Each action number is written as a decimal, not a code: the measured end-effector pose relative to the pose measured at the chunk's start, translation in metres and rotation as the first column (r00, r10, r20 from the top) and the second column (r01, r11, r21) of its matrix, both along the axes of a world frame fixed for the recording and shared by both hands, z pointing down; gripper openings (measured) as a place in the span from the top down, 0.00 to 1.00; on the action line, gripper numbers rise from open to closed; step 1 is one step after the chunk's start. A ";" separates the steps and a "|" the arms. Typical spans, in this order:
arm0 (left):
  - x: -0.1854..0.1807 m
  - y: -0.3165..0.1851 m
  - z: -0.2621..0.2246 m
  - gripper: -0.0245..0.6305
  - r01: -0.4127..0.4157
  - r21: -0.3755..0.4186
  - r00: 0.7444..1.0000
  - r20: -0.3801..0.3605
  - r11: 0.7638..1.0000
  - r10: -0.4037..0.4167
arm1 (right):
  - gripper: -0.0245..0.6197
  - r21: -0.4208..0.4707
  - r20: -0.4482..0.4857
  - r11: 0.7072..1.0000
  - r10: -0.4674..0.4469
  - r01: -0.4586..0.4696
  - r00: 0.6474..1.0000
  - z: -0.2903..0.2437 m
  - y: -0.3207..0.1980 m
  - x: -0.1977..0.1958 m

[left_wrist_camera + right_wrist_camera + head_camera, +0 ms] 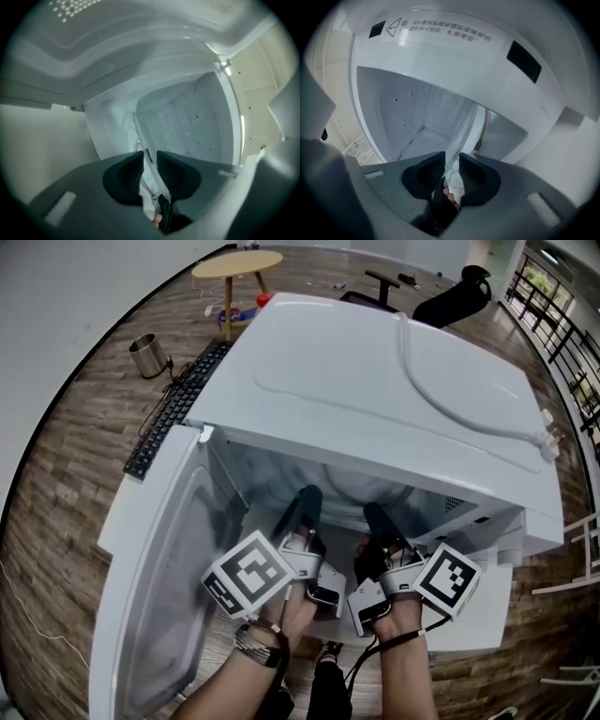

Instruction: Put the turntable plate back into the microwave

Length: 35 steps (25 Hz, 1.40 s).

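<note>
At the far left, a black keyboard (175, 407) and a small metal cup (147, 354) lie on the wooden floor (75, 493). Next to them the white microwave door (155, 596) hangs wide open. The large white microwave (375, 371) stands on a white tabletop (478, 624), and both grippers reach level into its open cavity, side by side. The left gripper (307, 498) has its jaws a little apart. In its own view the thin rim of the clear round glass turntable plate (142, 138) runs between the ribbed black pads (176, 173) with a gap showing beside it, so they do not press on the glass. The plate sits inside the cavity, in front of the speckled back wall, spanning from one gripper to the other. The right gripper (375, 517) has its jaws drawn close on the plate's opposite rim (461, 133), the glass filling the narrow slot between them. Beyond the microwave, at the upper right, stands a black office chair (459, 292).
</note>
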<state>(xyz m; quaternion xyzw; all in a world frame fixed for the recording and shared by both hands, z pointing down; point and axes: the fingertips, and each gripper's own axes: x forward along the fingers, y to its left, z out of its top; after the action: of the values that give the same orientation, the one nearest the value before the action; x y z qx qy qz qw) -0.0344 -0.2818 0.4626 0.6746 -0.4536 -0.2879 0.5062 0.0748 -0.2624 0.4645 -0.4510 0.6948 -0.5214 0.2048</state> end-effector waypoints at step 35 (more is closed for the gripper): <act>0.005 0.005 0.003 0.79 -0.113 -0.036 0.990 0.082 0.993 0.115 | 0.85 0.008 0.120 1.000 0.024 -0.025 0.992 -0.001 -0.002 -0.006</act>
<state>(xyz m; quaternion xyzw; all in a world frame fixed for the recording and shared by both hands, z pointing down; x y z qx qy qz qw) -0.0296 -0.2766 0.4655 0.7030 -0.4396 -0.2229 0.5127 0.0689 -0.2644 0.4633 -0.4264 0.6782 -0.5417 0.2547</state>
